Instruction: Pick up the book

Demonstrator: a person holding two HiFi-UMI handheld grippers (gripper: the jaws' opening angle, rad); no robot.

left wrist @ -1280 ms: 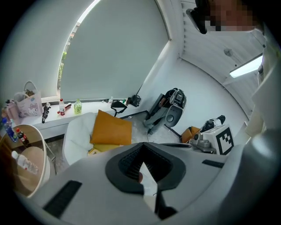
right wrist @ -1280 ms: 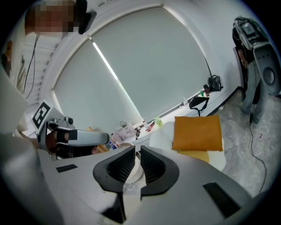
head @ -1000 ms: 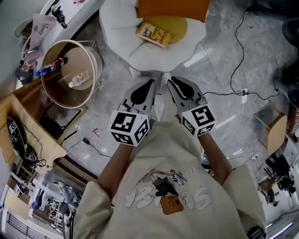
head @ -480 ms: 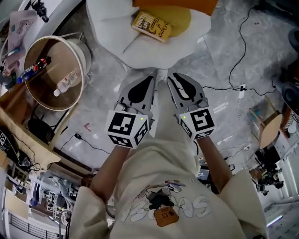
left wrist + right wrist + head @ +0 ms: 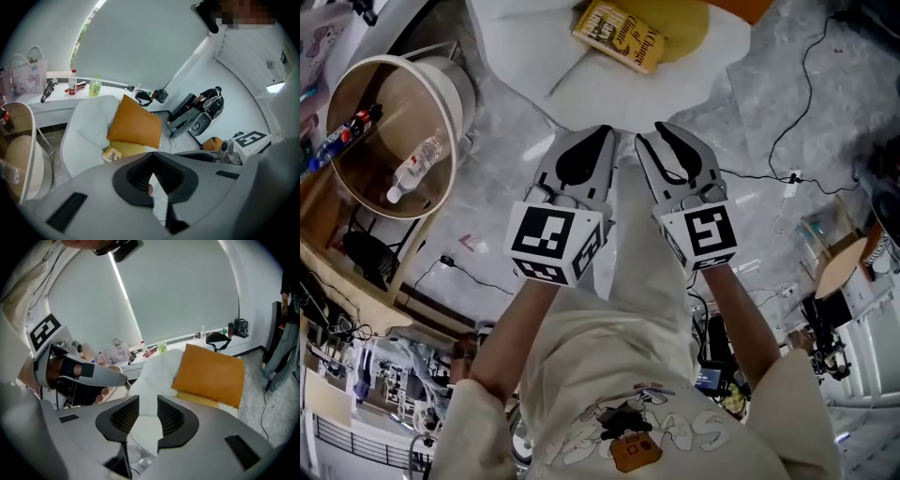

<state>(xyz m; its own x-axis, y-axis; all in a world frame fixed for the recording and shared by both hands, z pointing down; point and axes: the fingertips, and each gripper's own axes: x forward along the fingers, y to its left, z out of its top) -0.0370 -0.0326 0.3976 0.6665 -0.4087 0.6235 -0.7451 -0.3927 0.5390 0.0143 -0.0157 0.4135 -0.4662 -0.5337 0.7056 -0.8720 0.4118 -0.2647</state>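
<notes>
A yellow book (image 5: 619,36) lies flat on the seat of a white chair (image 5: 609,80), partly on a yellow cushion (image 5: 680,19). In the left gripper view the book (image 5: 112,153) shows just past the jaws, under an orange cushion (image 5: 136,123). Both grippers hover side by side short of the chair's front edge, pointing at it. My left gripper (image 5: 586,136) (image 5: 152,165) is shut, tips touching, with nothing in it. My right gripper (image 5: 661,136) (image 5: 147,404) has its jaws opening, with a narrow gap and nothing between them. The book is hidden in the right gripper view.
A round wooden side table (image 5: 356,89) with a raised rim stands left of the chair and holds a plastic bottle (image 5: 412,169). Black cables (image 5: 787,141) run over the grey marble floor at the right. A shelf with bottles and bags (image 5: 70,84) lines the wall behind the chair.
Both grippers have sunk and come closer to the chair, and the book has slid toward the top of the head view. The right jaws, shut before, have parted a little.
</notes>
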